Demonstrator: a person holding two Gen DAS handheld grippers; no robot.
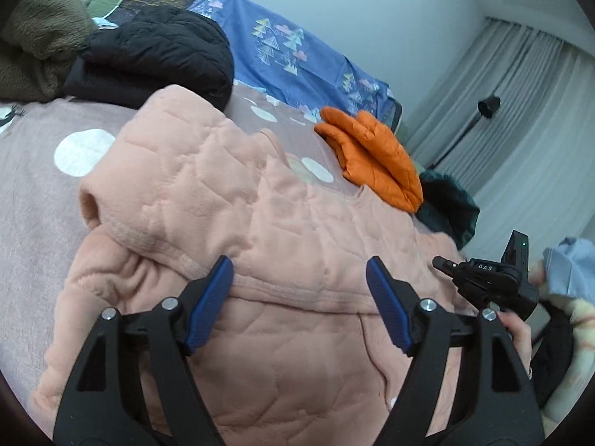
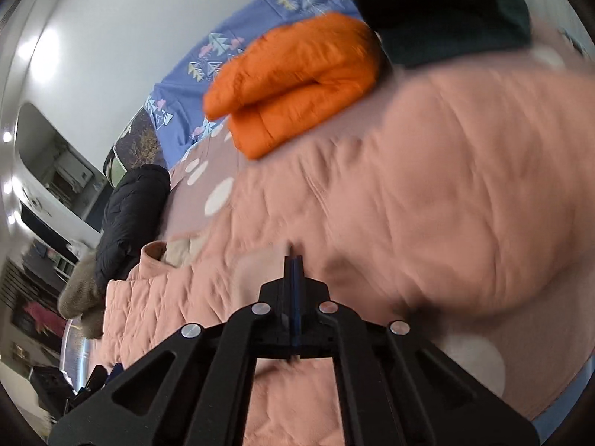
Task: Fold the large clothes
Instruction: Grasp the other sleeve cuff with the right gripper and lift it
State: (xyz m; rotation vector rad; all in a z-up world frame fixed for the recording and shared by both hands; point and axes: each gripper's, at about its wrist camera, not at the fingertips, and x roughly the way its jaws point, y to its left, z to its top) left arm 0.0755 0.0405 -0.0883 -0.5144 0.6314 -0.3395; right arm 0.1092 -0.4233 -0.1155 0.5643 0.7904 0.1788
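Pink fleece garment [image 1: 238,245] lies spread over the middle of the bed [image 1: 33,200], quilted surface, soft nap, stitched hem band running across it, one rolled tube-shaped sleeve end toward the bed's left side. Bed cover is dusty mauve with white dots.

Left gripper [image 1: 299,304]: jaws apart, ribbed blue pads [image 1: 208,304] hover over the hem band, nothing between them, no contact visible.

Right gripper [image 2: 293,264]: jaws together, blue pads pressed flat against each other, tips at a fold of the pink fleece; the view is motion-blurred, cannot tell whether fabric is pinched. In the left view it shows as a black body at the garment's right edge, with a hand [image 1: 517,334] behind it.

Orange puffer jacket [image 1: 372,156], folded, smooth shiny shell, sits at the bed's far right edge, beside a dark green garment [image 1: 450,204]. Black quilted jacket [image 1: 156,55], folded, at far left, next to an olive fuzzy blanket [image 1: 41,37]. Blue patterned sheet [image 1: 290,44] along the wall edge. Grey pleated curtain [image 1: 520,119] on the right.
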